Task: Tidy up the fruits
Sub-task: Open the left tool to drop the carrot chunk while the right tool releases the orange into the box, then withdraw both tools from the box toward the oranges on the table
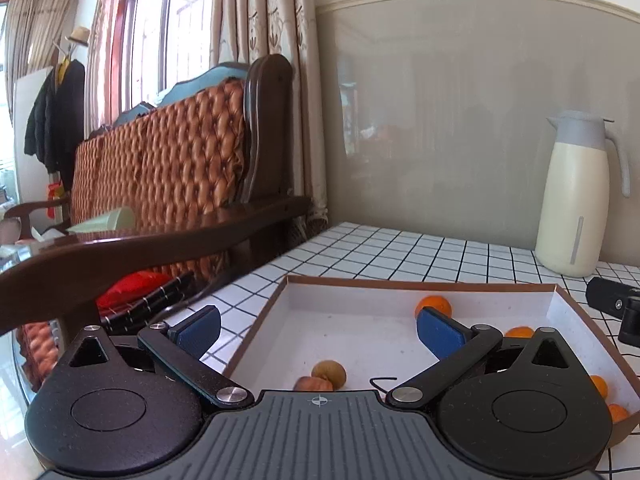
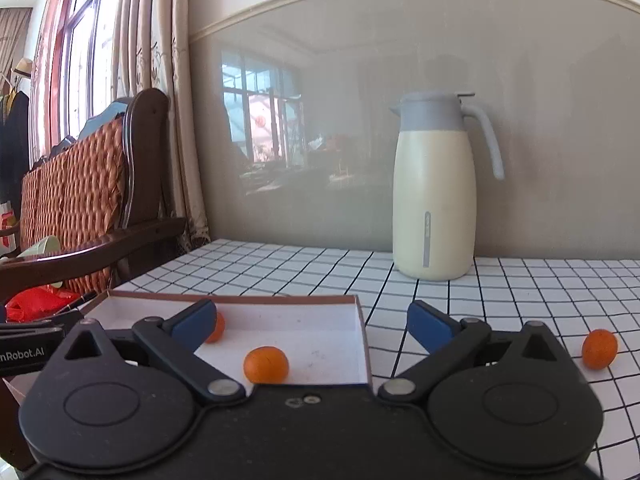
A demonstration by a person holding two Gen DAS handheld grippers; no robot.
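Observation:
A shallow white box with a brown rim lies on the checked tablecloth. In the left wrist view it holds a brownish round fruit, a reddish fruit beside it and several oranges, one at the back. My left gripper hangs open over the box's left part, nothing between its blue pads. My right gripper stands open above the box's right wall, also bare. An orange rests in the box below it, another sits behind its left finger. One orange lies on the cloth outside, at the right.
A cream thermos jug with a grey lid stands at the back by the wall. A dark wooden sofa with an armrest borders the table on the left. A red bag lies beneath it.

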